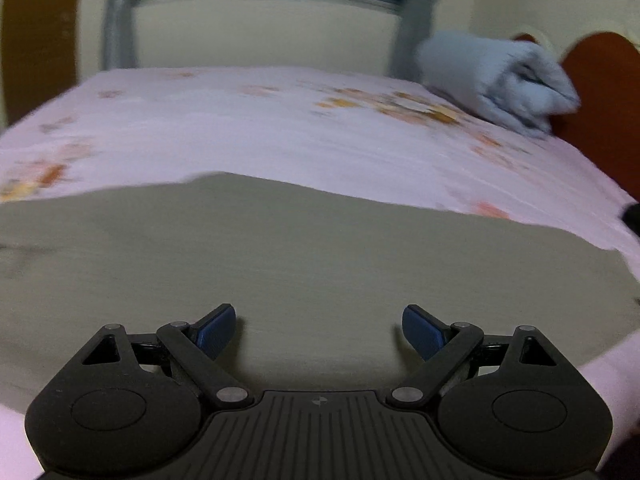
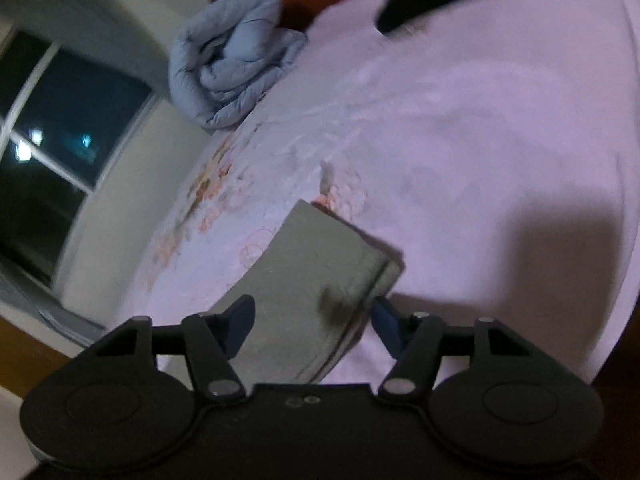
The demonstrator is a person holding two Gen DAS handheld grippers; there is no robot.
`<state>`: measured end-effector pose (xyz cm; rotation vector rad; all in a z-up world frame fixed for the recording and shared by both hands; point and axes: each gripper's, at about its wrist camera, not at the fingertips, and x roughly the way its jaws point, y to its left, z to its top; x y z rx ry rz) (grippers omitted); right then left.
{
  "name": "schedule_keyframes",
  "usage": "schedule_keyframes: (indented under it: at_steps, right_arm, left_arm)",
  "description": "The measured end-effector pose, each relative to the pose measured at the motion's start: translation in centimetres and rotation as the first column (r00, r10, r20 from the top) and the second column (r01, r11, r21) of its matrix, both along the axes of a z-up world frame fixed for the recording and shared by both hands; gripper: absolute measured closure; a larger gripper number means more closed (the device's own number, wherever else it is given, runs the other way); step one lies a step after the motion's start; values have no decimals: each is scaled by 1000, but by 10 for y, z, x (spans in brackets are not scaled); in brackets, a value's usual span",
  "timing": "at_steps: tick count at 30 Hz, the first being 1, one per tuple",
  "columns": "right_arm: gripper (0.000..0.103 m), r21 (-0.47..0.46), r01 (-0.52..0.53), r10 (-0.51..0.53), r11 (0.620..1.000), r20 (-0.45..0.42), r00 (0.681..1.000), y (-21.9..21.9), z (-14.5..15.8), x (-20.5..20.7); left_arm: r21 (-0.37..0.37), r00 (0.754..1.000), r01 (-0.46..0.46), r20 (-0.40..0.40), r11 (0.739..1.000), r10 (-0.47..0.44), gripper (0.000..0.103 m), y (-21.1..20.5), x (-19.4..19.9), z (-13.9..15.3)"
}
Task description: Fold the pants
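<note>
Grey pants (image 1: pixel 180 256) lie flat on the bed (image 1: pixel 280 128), directly under both tongs, their far edge crossing the pink flowered sheet. Beyond that edge the sheet is bare up to one rolled blue blanket (image 1: pixel 496 80) at the bed's far corner. Left tongs (image 1: pixel 319 330) gape wide, holding nothing. Right tongs (image 2: pixel 313 322) stand partly open above the pants' folded end (image 2: pixel 320 256), pads not pressing it.
</note>
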<state>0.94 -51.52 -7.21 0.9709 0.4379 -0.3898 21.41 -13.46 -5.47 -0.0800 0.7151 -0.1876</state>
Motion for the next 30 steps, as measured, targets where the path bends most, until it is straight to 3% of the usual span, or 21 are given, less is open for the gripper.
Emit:
schedule_keyframes:
  at_steps: [4,9,14,22,24,27,28,30]
  right_arm:
    - [51,38,21,-22,999,17,1000,6,-12,11]
    - [55,42,23,-25,999,40,999,5,-14,6]
    - [60,73,19,-24,997,72,997,0,-20,-3]
    - [66,187,97,-123,978,136,983,-16,-29,-15]
    - [67,241,70,-106,968,137,985,-18,-36,-11]
    - [67,230,48,-81,972,137,987,-13,-36,-5]
    - [70,223,54,-85,973,132,988,-13,-37,-3]
    - [94,217,59,-79,974,84,993,-13,-38,3]
  left_arm:
    - [-41,997,81,-18,996,-82,13,-61,-6,-6]
    - [-30,996,80,-26,996,-81,11,-110,-18,-14]
    - [61,996,87,-31,994,-85,7,-126,-26,-17]
    - [88,994,101,-39,991,-98,5,-132,-34,-16]
    - [95,994,105,-40,990,-102,5,-132,-33,-17]
    - [95,994,107,-41,990,-104,4,-132,-31,-18]
    - [94,994,108,-42,990,-104,4,-132,-31,-17]
    - [98,993,111,-46,989,-107,3,-133,-29,-18]
